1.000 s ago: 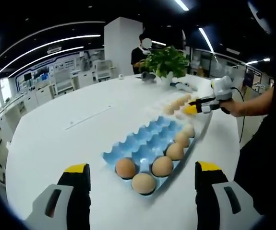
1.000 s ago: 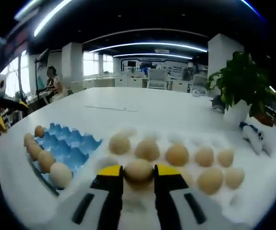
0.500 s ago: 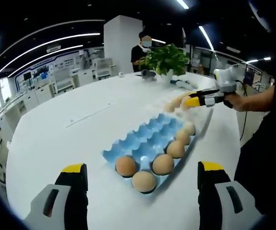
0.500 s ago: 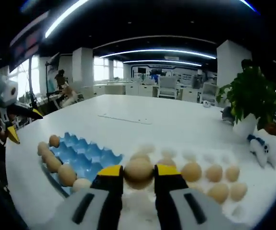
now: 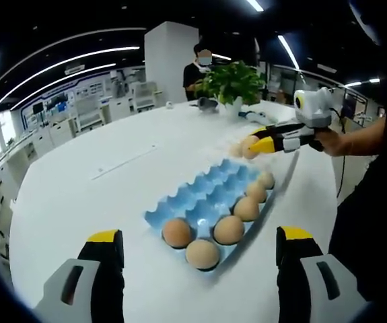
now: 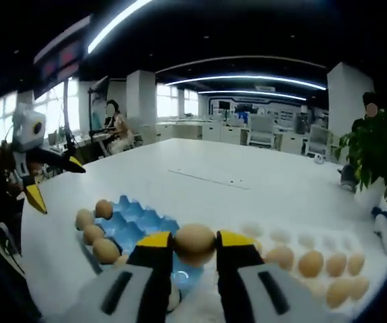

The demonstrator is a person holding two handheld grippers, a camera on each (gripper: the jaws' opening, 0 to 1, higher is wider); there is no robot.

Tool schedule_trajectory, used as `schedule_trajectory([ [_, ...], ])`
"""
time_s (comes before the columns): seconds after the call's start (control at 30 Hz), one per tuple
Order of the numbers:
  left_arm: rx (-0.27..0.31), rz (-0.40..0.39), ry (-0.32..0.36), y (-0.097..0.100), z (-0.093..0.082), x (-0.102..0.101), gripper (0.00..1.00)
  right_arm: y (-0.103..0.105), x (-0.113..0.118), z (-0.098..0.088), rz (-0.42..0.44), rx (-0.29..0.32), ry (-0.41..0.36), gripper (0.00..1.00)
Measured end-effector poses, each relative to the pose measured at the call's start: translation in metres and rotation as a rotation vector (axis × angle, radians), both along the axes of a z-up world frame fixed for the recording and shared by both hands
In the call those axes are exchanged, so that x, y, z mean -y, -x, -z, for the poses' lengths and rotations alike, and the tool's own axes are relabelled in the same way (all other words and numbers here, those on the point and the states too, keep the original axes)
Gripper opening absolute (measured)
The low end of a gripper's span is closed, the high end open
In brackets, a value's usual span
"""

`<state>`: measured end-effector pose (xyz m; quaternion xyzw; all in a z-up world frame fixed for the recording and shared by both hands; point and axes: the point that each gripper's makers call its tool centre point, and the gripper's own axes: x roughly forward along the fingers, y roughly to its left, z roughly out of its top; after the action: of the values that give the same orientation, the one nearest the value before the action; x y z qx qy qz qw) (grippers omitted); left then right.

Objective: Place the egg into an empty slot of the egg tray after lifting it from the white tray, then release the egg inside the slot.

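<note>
In the right gripper view the egg (image 6: 194, 242) is held between the right gripper (image 6: 194, 243) jaws at lower centre, with the blue egg tray (image 6: 138, 225) directly beyond and lower left; the left gripper (image 5: 196, 245) jaws are spread wide.

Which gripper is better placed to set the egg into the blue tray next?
The right gripper: it is shut on the egg above the blue egg tray. The left gripper is open, holding nothing, at the tray's filled end.

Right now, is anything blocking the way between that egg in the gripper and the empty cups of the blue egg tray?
Nothing visible does. The right gripper holds the egg in the air over the blue egg tray, whose empty cups lie open below it. The eggs already in the tray sit along one side.
</note>
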<state>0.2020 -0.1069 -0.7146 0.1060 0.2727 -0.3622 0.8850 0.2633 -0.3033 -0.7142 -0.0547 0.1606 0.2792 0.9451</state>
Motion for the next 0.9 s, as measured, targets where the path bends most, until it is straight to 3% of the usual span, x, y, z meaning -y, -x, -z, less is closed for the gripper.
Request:
schedule_trajectory([
  [0.3, 0.001, 0.008, 0.0, -0.001, 0.0, 0.001, 0.92, 0.005, -0.053, -0.001, -0.119, -0.009, -0.037, 0.24],
  [0.5, 0.002, -0.01, 0.008, -0.004, -0.001, 0.0, 0.96, 0.008, -0.093, -0.003, -0.207, -0.011, -0.054, 0.24],
  [0.9, -0.003, 0.002, 0.011, -0.004, 0.001, 0.002, 0.95, 0.007, -0.133, 0.01, -0.291, -0.041, -0.057, 0.24],
])
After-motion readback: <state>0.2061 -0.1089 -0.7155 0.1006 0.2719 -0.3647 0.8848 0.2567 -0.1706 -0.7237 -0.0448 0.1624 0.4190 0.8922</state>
